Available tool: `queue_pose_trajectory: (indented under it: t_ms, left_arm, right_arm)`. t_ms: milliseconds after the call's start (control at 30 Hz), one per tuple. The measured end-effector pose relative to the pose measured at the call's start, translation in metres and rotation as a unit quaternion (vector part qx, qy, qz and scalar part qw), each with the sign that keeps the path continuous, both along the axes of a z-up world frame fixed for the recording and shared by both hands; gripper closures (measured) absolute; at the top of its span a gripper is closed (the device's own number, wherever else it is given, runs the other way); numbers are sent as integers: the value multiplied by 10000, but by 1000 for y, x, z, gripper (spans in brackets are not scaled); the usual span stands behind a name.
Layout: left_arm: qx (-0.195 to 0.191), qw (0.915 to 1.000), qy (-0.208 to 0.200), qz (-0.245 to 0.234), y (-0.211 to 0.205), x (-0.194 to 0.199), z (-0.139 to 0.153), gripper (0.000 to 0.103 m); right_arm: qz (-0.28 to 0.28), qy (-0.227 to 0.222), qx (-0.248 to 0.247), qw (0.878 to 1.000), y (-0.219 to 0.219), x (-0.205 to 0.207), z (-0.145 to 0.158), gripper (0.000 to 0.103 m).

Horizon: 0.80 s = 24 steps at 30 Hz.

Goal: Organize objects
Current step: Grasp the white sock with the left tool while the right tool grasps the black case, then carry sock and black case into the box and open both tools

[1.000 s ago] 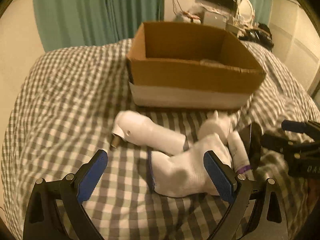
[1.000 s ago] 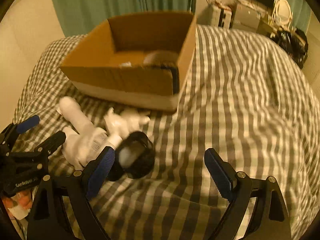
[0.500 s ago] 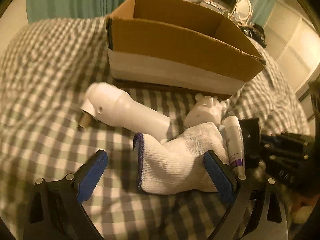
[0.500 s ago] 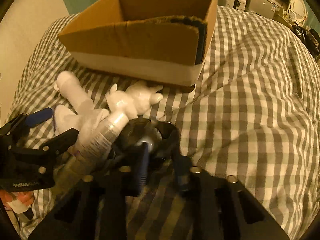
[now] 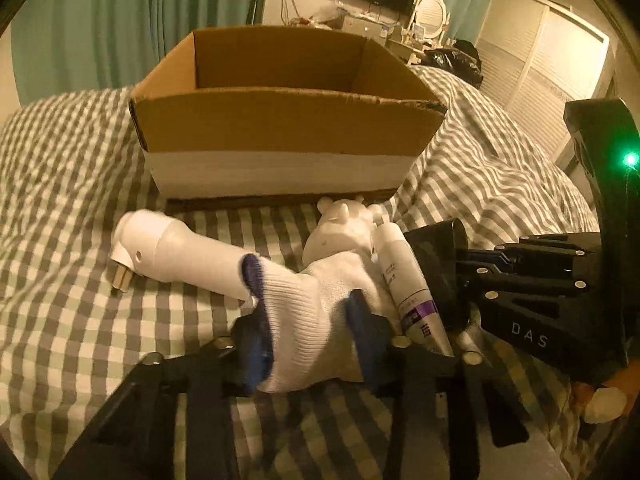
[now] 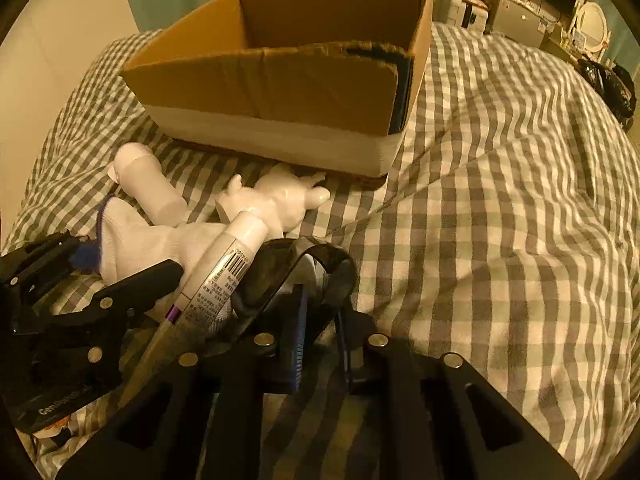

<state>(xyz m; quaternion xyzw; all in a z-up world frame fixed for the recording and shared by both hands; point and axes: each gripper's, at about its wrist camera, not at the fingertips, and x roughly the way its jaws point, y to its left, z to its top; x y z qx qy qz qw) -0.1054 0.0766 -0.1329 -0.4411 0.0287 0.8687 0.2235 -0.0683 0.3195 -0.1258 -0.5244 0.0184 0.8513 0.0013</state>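
Two grippers: both closed on items, low over the checked bedcover [image 6: 500, 240].
Left gripper [image 5: 312, 332]: fingers clamped on the white sock [image 5: 312, 300], blue pads pressing both its sides.
Right gripper [image 6: 320, 320]: fingers pinched on the dark sunglasses [image 6: 300, 268].
Tube [image 6: 224, 276]: lies between sock and sunglasses, touching both.
White figurine [image 6: 280, 200]: just in front of the box.
White cylinder [image 5: 180, 252]: beside the sock, its end under the cuff.
Box [image 5: 280, 128]: open cardboard, upright on the bed behind the pile.

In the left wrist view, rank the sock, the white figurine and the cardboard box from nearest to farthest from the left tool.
1. Sock: pinched in the left tool.
2. White figurine: behind the sock, slightly right.
3. Cardboard box: farthest, behind everything.
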Motion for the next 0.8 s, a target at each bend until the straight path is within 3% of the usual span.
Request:
queue_pose_trajectory:
  t_ms: [233, 400, 800]
  left_arm:
    - [-239, 9989, 401, 93, -1, 16, 18, 81]
    - [-598, 9937, 835, 456, 2, 28, 36, 83]
    - [-676, 9902, 902, 822, -16, 45, 62, 83]
  right_arm:
    - [-28, 358, -6, 9994, 0, 7, 14, 97]
    - [-19, 540, 32, 9985, -4, 19, 28, 97]
    - [20, 969, 0, 9953, -16, 50, 65, 97]
